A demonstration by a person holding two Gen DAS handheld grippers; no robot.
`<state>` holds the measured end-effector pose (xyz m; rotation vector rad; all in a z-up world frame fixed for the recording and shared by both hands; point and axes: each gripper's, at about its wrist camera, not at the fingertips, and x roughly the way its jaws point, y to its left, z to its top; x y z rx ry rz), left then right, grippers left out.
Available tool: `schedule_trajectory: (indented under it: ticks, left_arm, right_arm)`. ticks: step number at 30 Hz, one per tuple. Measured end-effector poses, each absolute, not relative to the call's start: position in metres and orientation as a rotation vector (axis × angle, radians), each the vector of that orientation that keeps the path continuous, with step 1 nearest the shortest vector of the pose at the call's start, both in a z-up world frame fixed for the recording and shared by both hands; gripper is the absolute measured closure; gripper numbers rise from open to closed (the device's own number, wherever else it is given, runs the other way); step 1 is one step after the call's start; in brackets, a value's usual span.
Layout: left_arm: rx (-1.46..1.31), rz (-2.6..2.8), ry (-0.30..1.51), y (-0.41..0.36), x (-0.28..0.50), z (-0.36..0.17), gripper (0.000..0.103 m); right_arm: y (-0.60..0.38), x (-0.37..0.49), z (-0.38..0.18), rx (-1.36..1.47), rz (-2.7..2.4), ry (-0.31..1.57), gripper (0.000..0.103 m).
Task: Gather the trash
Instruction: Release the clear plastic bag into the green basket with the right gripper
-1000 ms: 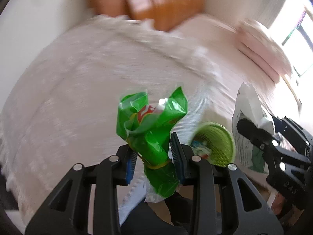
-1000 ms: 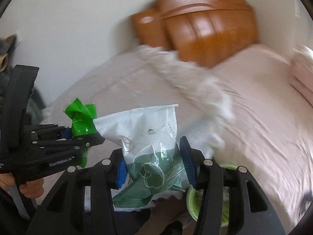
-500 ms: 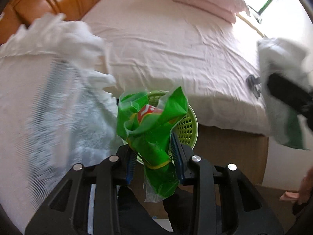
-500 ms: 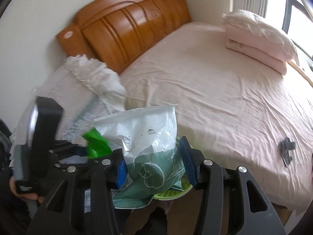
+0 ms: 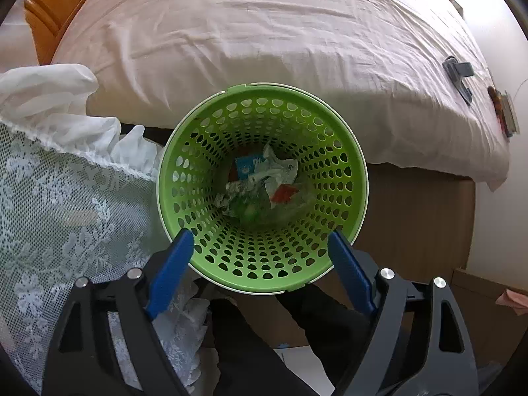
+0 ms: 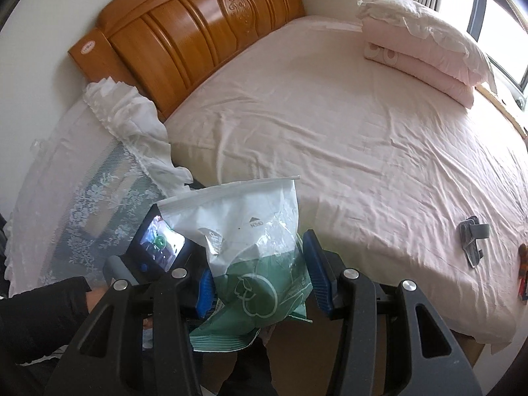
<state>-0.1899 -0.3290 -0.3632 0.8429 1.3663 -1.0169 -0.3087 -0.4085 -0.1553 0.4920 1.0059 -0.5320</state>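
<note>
Beside the pink-sheeted bed a green perforated basket is seen, crumpled trash lying at its bottom, directly beneath the left gripper, whose empty jaws are opening, while a white-and-green bag is clamped in the right gripper.

Crumpled wrappers in green basket
</note>
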Motion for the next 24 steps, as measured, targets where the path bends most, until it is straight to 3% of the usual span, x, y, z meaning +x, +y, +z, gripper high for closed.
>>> schedule_trajectory:
  ticks: [6,8,15,24]
  left_arm:
    - [0.667,-0.987,1.286,-0.32,-0.171,-0.288,0.022]
    - [0.635,-0.965,1.224,-0.311,-0.163,-0.253,0.009]
    - [0.436,-0.885,1.096,-0.259,-0.128,-0.133,0.008]
    - [0.349,-0.779,0.993,-0.195,-0.112,-0.078,0.008]
  right_arm:
    - [-0.42,-0.306,-0.157,0.5,-0.539,0.992,0.054]
    - [-0.422,-0.304,-0.16,0.502,-0.539,0.989,0.054]
    - [-0.41,-0.284,-0.173,0.519,-0.501,0.982,0.054]
    - [-0.375,-0.255,-0.214,0.544,-0.446,1.038,0.054]
